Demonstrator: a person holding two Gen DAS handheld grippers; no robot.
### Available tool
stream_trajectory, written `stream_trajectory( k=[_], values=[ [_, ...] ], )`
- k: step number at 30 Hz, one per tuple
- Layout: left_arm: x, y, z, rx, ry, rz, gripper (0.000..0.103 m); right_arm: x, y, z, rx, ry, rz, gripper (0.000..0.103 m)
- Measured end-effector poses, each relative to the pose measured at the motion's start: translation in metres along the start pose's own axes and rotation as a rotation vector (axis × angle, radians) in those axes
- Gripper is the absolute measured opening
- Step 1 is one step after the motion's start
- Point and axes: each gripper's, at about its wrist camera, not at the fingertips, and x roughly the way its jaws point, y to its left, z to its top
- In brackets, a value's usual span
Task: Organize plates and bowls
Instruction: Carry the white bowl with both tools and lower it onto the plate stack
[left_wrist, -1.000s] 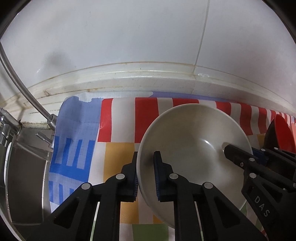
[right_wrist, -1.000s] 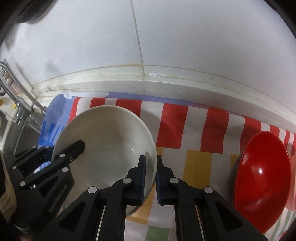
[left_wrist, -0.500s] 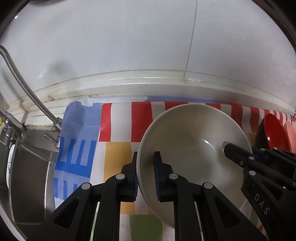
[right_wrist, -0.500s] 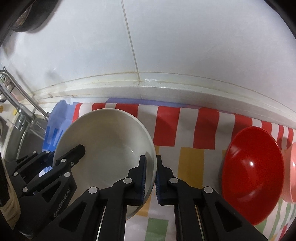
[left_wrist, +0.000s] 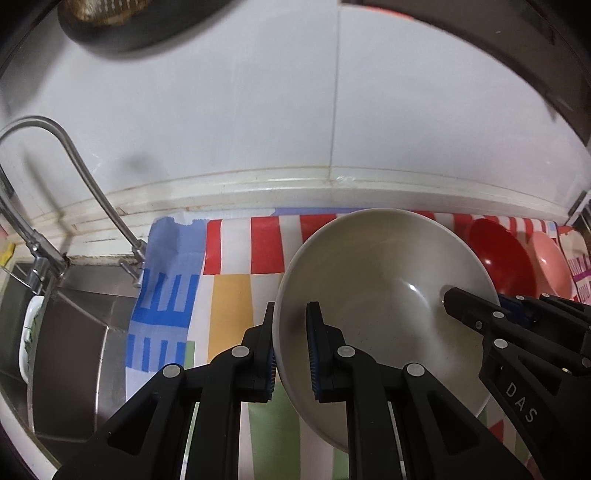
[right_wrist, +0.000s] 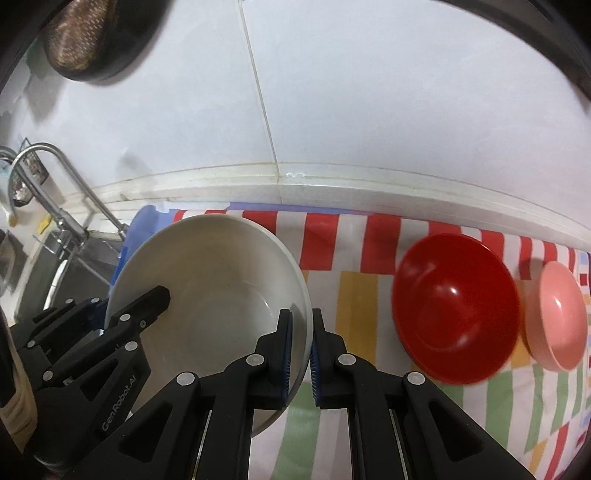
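Right wrist view: the white bowl (right_wrist: 221, 295) is held clear of the bench cloth (right_wrist: 332, 251), its opposite rims clamped by the left claw (left_wrist: 291, 347) and right claw (right_wrist: 301, 350), apparently midway to the red bowl (right_wrist: 454, 310) and pink bowl (right_wrist: 557, 314), stacking judged outstanding.

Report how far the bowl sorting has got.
Done: the red bowl and pink bowl sit side by side on the striped cloth. In hand: the left claw and right claw each pinch the white bowl's rim, holding it above the cloth. Left: setting it down; a dish in the sink remains.
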Motion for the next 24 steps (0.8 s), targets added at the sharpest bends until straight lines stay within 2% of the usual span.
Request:
stream_trajectory(
  k=[14, 17, 24],
  values=[
    [-0.071, -0.036, -0.031, 0.028, -0.065, -0.092, 0.014, -0.078, -0.017, -0.046, 0.014, -0.073, -0.034, 0.010],
    [-0.084, -0.045, -0.038, 0.035, -0.065, -0.135, 0.014, -0.096, -0.023, -0.058, 0.027, -0.091, -0.051, 0.010],
    [-0.108, -0.073, -0.056, 0.087, -0.065, -0.185, 0.014, -0.129, -0.043, -0.086, 0.081, -0.120, -0.076, 0.010]
  ],
)
